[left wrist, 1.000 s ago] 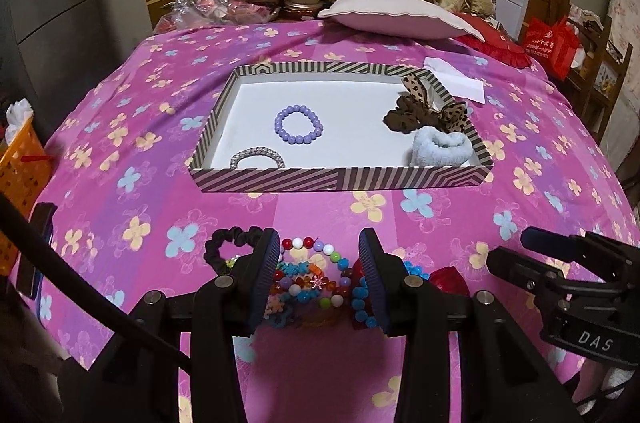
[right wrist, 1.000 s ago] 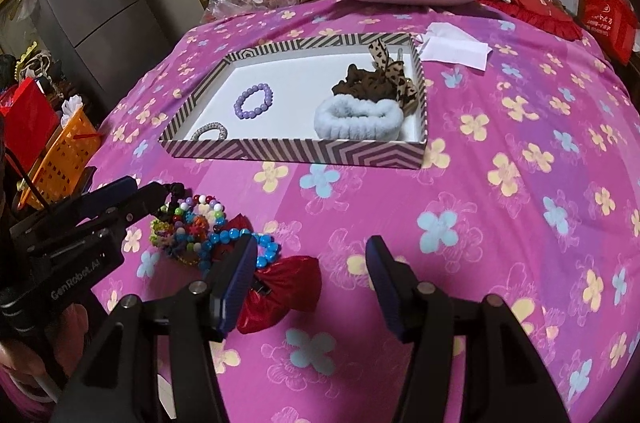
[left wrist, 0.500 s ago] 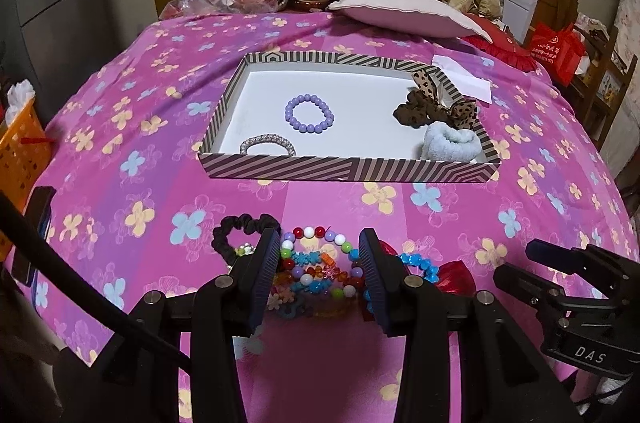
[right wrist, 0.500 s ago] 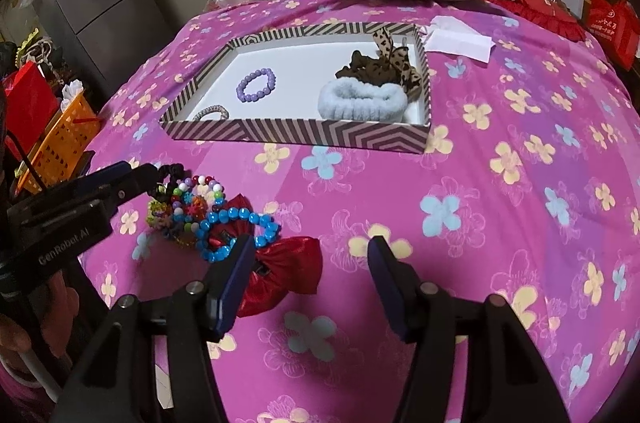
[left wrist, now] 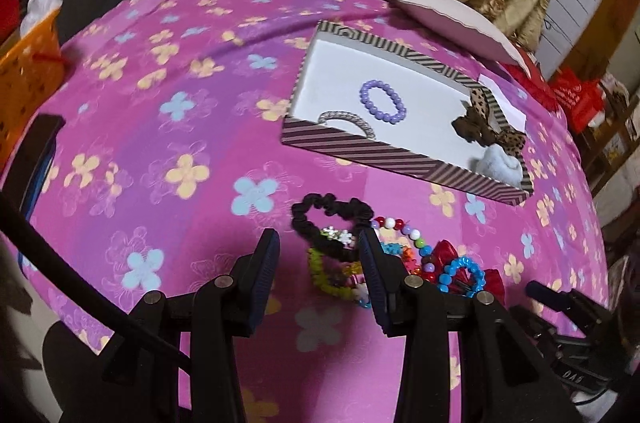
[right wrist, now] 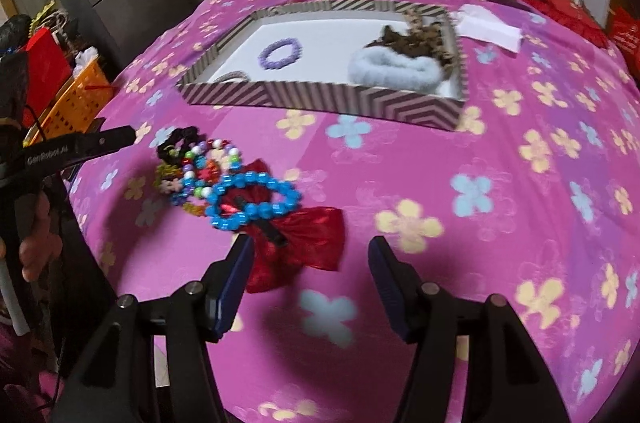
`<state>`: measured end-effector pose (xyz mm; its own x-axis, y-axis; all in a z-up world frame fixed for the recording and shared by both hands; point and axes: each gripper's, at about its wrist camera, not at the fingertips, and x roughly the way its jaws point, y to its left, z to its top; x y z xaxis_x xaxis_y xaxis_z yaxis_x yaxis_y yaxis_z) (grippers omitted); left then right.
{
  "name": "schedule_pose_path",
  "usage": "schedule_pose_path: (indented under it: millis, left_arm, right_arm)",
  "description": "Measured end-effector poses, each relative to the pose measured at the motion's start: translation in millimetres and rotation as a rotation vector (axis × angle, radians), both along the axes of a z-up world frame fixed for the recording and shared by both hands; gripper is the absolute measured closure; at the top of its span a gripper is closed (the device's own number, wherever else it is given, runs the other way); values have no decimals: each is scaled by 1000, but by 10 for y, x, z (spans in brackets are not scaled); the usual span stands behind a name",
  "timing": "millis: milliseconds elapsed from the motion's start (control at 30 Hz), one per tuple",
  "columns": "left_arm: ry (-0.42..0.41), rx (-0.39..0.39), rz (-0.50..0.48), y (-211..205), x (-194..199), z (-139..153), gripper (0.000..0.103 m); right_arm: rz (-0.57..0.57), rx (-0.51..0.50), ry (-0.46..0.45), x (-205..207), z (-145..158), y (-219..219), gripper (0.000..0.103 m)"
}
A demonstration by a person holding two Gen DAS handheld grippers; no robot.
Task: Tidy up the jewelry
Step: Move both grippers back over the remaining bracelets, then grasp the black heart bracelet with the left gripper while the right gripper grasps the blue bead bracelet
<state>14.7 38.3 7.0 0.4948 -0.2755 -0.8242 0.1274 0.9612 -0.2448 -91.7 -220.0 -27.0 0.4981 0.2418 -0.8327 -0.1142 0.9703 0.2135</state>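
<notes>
Where the pink flowered bedspread (left wrist: pixel 168 127) fills both views, a striped tray (right wrist: pixel 320 101) rests on it toward the far side, well apart from the loose jewelry near the front edge; inside the tray lie a white fluffy scrunchie (right wrist: pixel 394 71), a brown leopard-print bow (left wrist: pixel 486 131) touching it, a purple bead bracelet (left wrist: pixel 382 102) and a silver bracelet (left wrist: pixel 348 121) against the near wall; on the bedspread in front, a red satin bow (right wrist: pixel 304 243) lies under a blue bead bracelet (right wrist: pixel 254 199), and beside them sits a tangle of multicoloured bead bracelets (right wrist: pixel 200 167) with a black scrunchie (left wrist: pixel 332 219) at its far side; the left gripper (left wrist: pixel 318 275) hangs over the bedspread with jaws apart and empty, its right finger standing in front of the coloured beads; the right gripper (right wrist: pixel 308 279) also has its jaws apart, clamping nothing, with the red bow's near edge just ahead of its left finger.
</notes>
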Motion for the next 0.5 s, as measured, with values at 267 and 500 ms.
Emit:
schedule_pose_path:
  millis: [267, 500]
  left_arm:
    - [57, -26, 10, 61, 73, -111, 50]
    - [128, -64, 57, 98, 275, -209, 50]
  right_arm:
    - [46, -107, 11, 351, -73, 233, 63]
    - [83, -151, 26, 483, -161, 286, 64]
